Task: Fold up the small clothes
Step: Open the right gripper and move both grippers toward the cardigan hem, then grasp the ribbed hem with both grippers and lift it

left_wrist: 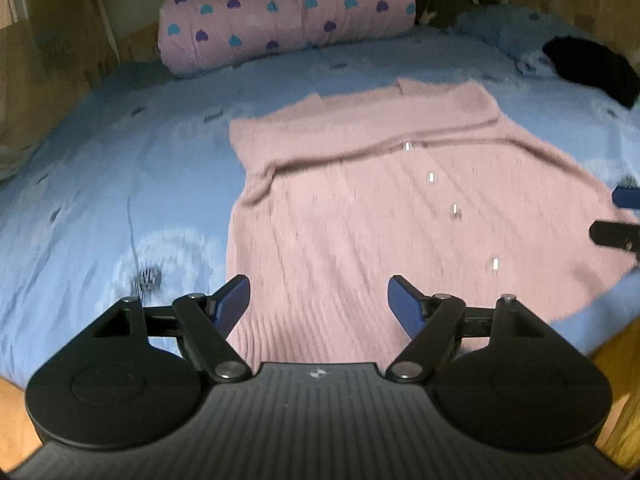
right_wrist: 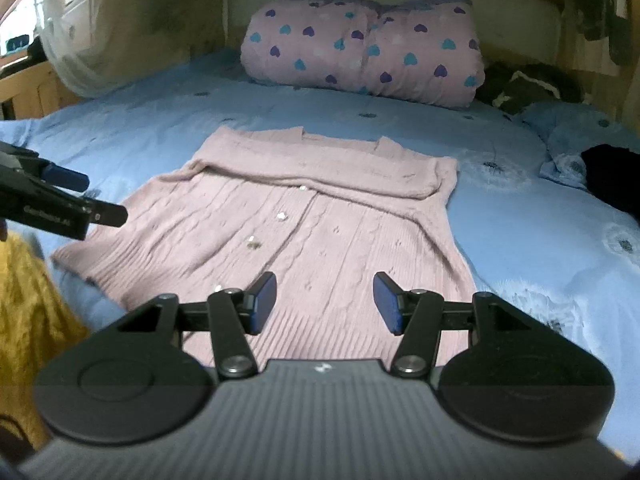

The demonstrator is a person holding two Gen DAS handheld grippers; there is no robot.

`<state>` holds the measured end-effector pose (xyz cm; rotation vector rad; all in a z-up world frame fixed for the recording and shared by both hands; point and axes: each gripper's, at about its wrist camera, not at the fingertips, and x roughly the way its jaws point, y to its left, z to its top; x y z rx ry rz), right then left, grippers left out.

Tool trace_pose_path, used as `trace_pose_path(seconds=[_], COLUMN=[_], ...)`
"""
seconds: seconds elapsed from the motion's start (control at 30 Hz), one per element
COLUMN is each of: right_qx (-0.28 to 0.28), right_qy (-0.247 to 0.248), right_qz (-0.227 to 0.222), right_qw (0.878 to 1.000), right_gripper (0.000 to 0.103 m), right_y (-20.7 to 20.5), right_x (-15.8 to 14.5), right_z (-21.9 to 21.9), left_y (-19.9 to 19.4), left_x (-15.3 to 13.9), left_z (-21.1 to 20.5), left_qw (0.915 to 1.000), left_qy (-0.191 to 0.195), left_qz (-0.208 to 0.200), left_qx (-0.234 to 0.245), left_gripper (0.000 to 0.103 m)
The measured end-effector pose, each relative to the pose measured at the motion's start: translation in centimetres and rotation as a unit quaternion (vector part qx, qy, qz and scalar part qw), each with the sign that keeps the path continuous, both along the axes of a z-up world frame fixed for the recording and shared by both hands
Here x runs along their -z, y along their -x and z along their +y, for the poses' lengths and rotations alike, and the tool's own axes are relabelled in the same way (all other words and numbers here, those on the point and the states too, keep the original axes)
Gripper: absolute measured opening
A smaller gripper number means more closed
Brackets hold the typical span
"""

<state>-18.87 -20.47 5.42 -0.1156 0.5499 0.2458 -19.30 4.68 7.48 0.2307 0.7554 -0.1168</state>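
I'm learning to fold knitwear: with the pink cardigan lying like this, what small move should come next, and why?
Probably lower both tongs to the hem and pinch it. The pink cardigan lies flat on the blue bedsheet, sleeves already folded across the chest, and the left tongs and right tongs hover open over the ribbed hem, holding nothing.

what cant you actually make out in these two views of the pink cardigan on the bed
- Pink cardigan, near hem: in both wrist views it runs under the gripper body, so its edge is hidden.
- Sleeves: folded across the chest; what lies beneath is covered.
- Left wrist view: motion blur smears the knit and buttons.
- Dark clothes beside the rolled quilt: too dim to identify.
- Yellow fabric: cut off by the right wrist view's left edge.
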Motion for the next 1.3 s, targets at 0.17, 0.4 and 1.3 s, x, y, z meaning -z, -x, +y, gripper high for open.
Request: trace_pose_path(seconds=[0.17, 0.4, 1.3], right_qx=[-0.006, -0.021, -0.007], right_qy=[0.017, 0.088, 0.125], right_qz=[0.015, 0.022, 0.005], right_qw=[1.000, 0.996, 0.992], right_gripper=[0.056, 0.056, 0.063], right_y=[1.5, 3.1, 1.2], right_x=[1.0, 2.6, 5.4], right_z=[0.1, 1.2, 2.1], left_y=[1.7, 2.6, -0.8], left_x=[1.6, 3.8, 5.8], left_z=[0.3, -1.1, -0.5], left_qw=[0.9997, 0.9970, 0.9977], left_qy=[-0.007, -0.057, -0.067], left_qz=[0.018, 0.027, -0.004], left_qx=[0.016, 0.045, 0.010], left_gripper=[0.080, 0.080, 0.092])
